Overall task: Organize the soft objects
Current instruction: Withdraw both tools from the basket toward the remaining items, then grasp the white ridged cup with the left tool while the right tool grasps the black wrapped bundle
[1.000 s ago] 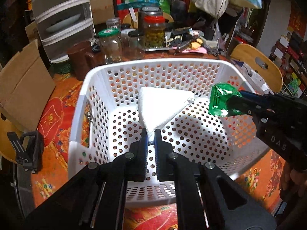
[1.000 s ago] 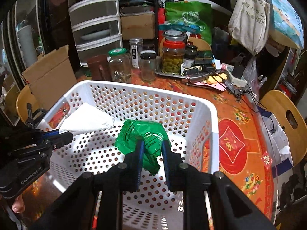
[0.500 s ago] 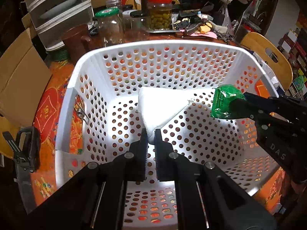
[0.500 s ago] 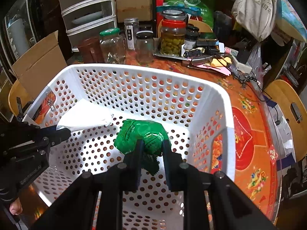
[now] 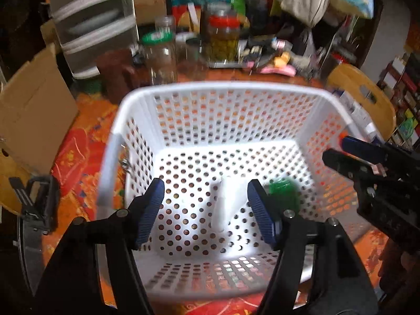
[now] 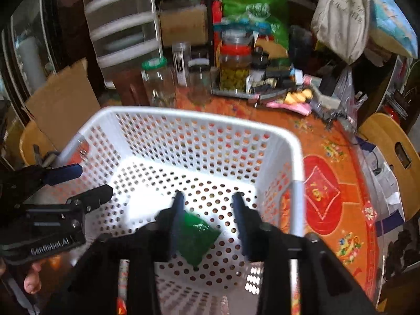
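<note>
A white perforated basket (image 5: 218,89) stands on the red patterned table; it also shows in the right wrist view (image 6: 199,116). A white folded cloth (image 5: 227,199) and a green soft packet (image 5: 282,193) lie on the basket floor. My left gripper (image 5: 206,207) is open and empty above the cloth. My right gripper (image 6: 207,212) is open and empty above the green packet (image 6: 195,235). In the left wrist view the right gripper (image 5: 341,152) reaches over the basket's right wall. In the right wrist view the left gripper (image 6: 86,183) is at the basket's left side.
Glass jars (image 5: 160,55) and a red-lidded jar (image 5: 223,42) stand behind the basket. A cardboard box (image 5: 31,115) is at the left, a drawer unit (image 5: 94,21) behind it. A wooden chair (image 6: 391,157) is at the right.
Both grippers opened and pulled back. The white cloth and the green packet dropped onto the basket floor.
</note>
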{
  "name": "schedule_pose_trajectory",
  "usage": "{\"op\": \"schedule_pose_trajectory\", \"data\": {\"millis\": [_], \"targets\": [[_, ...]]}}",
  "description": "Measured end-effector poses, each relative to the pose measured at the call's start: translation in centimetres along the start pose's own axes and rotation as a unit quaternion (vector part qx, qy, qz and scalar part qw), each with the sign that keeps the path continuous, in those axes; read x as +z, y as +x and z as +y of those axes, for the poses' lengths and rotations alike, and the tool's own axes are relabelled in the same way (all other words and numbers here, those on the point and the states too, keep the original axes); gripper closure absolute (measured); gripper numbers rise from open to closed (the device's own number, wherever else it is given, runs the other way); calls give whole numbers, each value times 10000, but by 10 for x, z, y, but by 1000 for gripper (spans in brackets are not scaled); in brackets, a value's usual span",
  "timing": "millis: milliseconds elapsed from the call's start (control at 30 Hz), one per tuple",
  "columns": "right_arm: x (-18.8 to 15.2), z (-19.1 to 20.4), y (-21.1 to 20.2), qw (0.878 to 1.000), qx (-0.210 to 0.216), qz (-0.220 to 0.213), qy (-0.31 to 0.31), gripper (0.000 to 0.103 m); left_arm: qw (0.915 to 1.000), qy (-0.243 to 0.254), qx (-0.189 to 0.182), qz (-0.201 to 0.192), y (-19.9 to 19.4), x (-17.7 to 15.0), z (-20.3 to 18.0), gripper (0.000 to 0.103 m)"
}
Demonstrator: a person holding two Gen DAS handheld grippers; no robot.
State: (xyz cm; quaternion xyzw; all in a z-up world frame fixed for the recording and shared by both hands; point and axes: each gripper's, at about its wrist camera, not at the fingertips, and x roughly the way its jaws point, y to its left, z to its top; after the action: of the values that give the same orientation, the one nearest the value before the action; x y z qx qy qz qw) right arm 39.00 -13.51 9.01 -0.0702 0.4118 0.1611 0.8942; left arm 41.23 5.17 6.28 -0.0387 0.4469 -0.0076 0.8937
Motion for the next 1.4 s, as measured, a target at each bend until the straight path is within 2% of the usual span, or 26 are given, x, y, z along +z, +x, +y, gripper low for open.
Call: {"op": "schedule_pose_trajectory", "data": {"millis": [33,67,133,233,333,367,500,533,667,800,867,967,1267,1300,1333,1367,1400], "targets": [[-4,-1,-15,9999,13,-146,-3,37,9999,33,-39,-117,-13,-2,1,37],[-7,-2,-26,9997,19,-256,-5,25,9997,76,-36,-234,-26,-6,2,35],[-23,-2,-55,9986,74,-512,-70,17,9981,211,-84,-570,-59,-22,6,18],[-68,0,-99,9960,144,-874,-118,11,9946,334,-222,-961,-105,-68,15,3],[-145,4,-134,9919,189,-1253,-76,7,9923,295,-237,-1177,-130,-137,25,1],[-169,5,-140,9909,236,-1327,9,6,9923,156,-233,-1202,-132,-169,29,1],[-261,13,-144,9895,470,-1323,333,6,9947,-26,-440,-926,-123,-255,24,1],[-277,14,-142,9892,547,-1274,470,6,9949,-46,-469,-886,-121,-267,21,1],[-317,17,-137,9849,869,-1185,917,7,9929,148,-822,-846,-121,-313,-6,1],[-322,28,-139,9877,669,-1212,727,16,9886,630,-947,-984,-119,-337,-41,1],[-323,28,-138,9873,729,-1208,727,24,9873,766,-971,-994,-114,-343,-54,4],[-326,28,-134,9876,753,-1153,748,31,9866,874,-1008,-936,-108,-352,-66,15],[-328,27,-125,9884,803,-1055,745,32,9859,862,-1067,-957,-96,-351,-76,39],[-328,27,-125,9884,814,-1052,737,32,9851,870,-1120,-976,-96,-351,-76,47],[-328,28,-124,9884,835,-1046,722,32,9841,886,-1180,-988,-95,-350,-77,59],[-327,30,-123,9884,853,-1040,703,32,9830,904,-1261,-986,-95,-349,-78,65],[-326,31,-123,9885,863,-1035,688,32,9826,920,-1269,-994,-95,-350,-78,64]]}}
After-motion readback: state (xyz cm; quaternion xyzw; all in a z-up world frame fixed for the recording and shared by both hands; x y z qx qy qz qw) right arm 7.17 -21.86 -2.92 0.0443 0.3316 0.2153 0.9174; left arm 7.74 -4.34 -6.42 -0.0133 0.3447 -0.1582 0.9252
